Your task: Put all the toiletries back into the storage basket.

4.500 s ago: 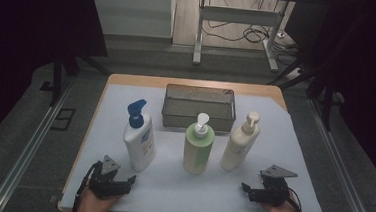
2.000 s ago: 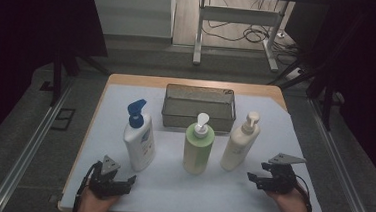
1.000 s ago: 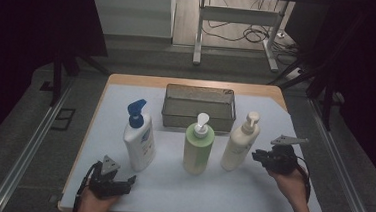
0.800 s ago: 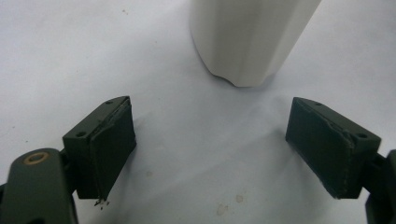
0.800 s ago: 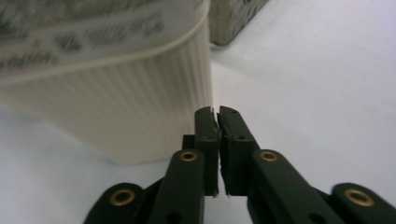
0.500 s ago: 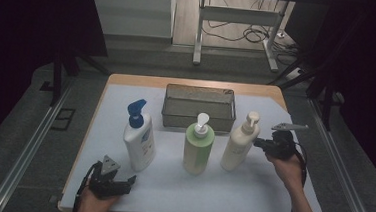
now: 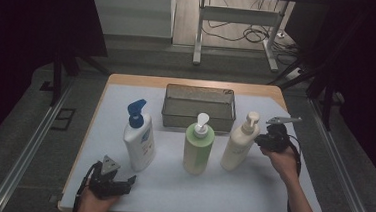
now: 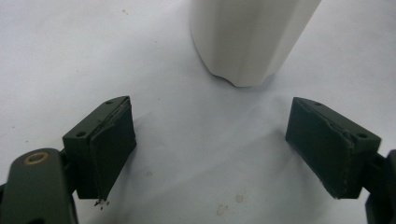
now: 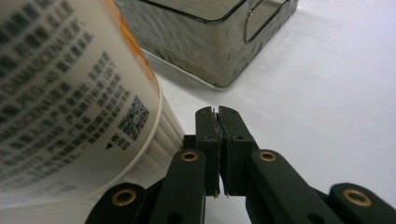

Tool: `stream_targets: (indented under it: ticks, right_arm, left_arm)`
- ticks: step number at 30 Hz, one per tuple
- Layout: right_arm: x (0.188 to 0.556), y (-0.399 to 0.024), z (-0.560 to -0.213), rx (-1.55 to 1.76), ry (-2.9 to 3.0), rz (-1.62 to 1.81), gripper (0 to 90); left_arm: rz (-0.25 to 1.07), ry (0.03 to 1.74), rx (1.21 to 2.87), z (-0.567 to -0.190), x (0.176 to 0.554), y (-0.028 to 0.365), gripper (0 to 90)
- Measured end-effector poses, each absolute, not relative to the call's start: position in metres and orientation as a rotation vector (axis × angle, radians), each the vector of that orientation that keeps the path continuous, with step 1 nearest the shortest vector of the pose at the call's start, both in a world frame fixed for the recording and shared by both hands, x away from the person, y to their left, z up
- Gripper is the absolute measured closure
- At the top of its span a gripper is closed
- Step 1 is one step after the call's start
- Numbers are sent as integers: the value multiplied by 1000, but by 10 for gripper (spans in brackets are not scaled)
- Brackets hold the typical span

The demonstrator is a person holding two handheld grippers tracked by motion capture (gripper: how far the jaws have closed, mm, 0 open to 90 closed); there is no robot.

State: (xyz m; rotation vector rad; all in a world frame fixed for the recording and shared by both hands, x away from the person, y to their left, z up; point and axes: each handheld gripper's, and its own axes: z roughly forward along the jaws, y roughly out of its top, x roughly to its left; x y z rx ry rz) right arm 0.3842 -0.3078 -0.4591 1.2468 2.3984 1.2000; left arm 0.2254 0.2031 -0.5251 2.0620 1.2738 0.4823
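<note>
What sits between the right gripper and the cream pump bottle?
Nothing: in the right gripper view the shut right gripper lies right beside the cream pump bottle, only a sliver of white table between.

The cream bottle [image 9: 70, 93] bears blurred small print and a QR code, none of it legible.

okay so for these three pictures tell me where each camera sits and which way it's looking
High view: above the person's side of the table, looking forward and down; both forearms and grippers show.
Left gripper view: on the left gripper, looking along open jaws at the blue-capped bottle.
Right gripper view: on the right gripper, jaws shut, beside the cream bottle.
Shared: cream bottle, metal basket.
</note>
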Motion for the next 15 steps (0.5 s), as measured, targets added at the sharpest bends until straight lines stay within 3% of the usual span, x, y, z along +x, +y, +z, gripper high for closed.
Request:
stream_targets:
  ticks: [15]
  right_arm:
    - [389,-308,-454,1223,2410,1244,869]
  left_arm:
    - [482,1274,2062,-525,225,203,153]
